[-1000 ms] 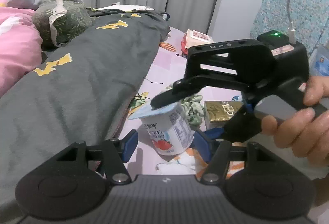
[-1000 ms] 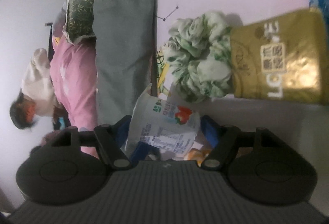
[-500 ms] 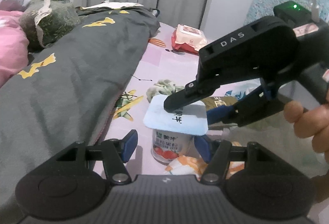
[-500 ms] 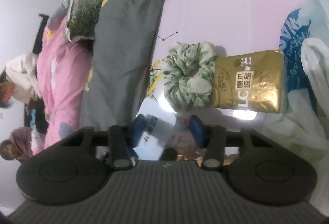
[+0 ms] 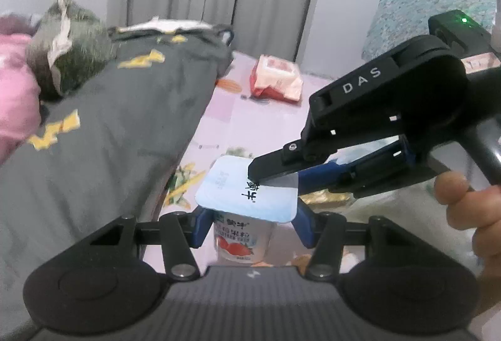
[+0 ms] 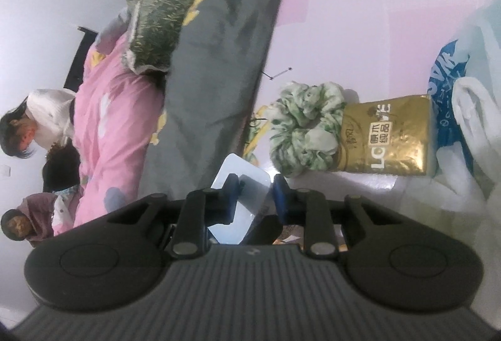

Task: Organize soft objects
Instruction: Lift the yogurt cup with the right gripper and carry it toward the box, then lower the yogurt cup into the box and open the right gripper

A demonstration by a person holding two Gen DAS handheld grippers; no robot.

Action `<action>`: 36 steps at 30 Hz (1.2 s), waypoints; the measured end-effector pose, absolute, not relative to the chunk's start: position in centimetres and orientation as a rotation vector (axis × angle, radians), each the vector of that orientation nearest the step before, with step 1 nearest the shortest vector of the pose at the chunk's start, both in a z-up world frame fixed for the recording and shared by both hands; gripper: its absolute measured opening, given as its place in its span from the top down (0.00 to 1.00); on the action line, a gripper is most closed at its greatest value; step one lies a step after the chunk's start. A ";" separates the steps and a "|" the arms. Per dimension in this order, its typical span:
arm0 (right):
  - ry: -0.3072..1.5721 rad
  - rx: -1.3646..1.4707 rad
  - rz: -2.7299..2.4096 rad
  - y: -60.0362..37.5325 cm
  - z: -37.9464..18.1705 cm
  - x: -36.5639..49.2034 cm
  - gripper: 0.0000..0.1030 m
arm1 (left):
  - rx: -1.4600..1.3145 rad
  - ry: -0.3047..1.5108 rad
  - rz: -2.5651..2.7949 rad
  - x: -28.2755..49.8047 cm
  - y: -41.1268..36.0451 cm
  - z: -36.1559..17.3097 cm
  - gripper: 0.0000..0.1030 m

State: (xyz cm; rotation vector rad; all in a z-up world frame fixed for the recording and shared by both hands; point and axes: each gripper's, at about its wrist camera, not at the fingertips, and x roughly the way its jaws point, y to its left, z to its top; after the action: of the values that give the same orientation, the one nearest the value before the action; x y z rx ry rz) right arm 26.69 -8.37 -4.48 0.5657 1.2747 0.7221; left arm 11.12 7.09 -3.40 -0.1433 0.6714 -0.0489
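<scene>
So everything here sits around the yogurt cup point(image 5: 242, 231), which stands upright on the pink bed sheet point(image 5: 231, 109). Off to its left there's a big grey duvet point(image 5: 103, 134) with yellow marks, a green leafy pillow point(image 5: 69, 59) on top of it, and pink bedding point(image 5: 15, 109) further left. The left hand-held gripper point(image 5: 249, 223) has its blue fingers point(image 5: 198, 226) on both sides of the cup body, right under the foil lid, and they look clamped on it. The right hand-held gripper point(image 5: 275, 176) comes in from the cup's right, tilted on its side, and its jaws are closed down thin on the edge of the pale blue lid point(image 5: 231, 187). In the right wrist view the lid point(image 6: 242, 181) sits between that gripper's fingers point(image 6: 231, 194).

Just behind the cup: a green and white scrunchie point(image 6: 307, 128), touching a gold tissue pack point(image 6: 385, 137) on its right. Beyond that, a blue and white plastic bag point(image 6: 454, 103). Far behind the cup lies a red and white packet point(image 5: 277, 76).
</scene>
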 end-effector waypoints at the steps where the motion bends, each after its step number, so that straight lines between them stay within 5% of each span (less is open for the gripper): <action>1: 1.263 0.568 0.728 -8.6 -3.9 26.4 0.78 | -0.140 0.661 -0.056 10.9 6.9 -2.7 0.47; 19: 0.943 0.826 0.507 -35.3 6.7 16.0 0.77 | 0.006 0.567 -0.568 9.1 -13.3 6.9 0.46; 28: 1.014 0.999 0.298 -47.3 1.2 11.7 0.76 | 0.076 0.789 -0.702 10.4 -23.5 3.1 0.45; 36: 1.207 1.064 0.261 -49.0 -6.8 13.9 0.75 | 0.150 0.853 -0.678 10.9 -25.0 0.7 0.45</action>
State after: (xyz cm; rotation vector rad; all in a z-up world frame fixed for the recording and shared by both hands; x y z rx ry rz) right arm 13.94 -49.03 -6.76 1.0644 1.2069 0.2608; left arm 10.95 -24.97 0.74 0.1496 0.8534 -0.6779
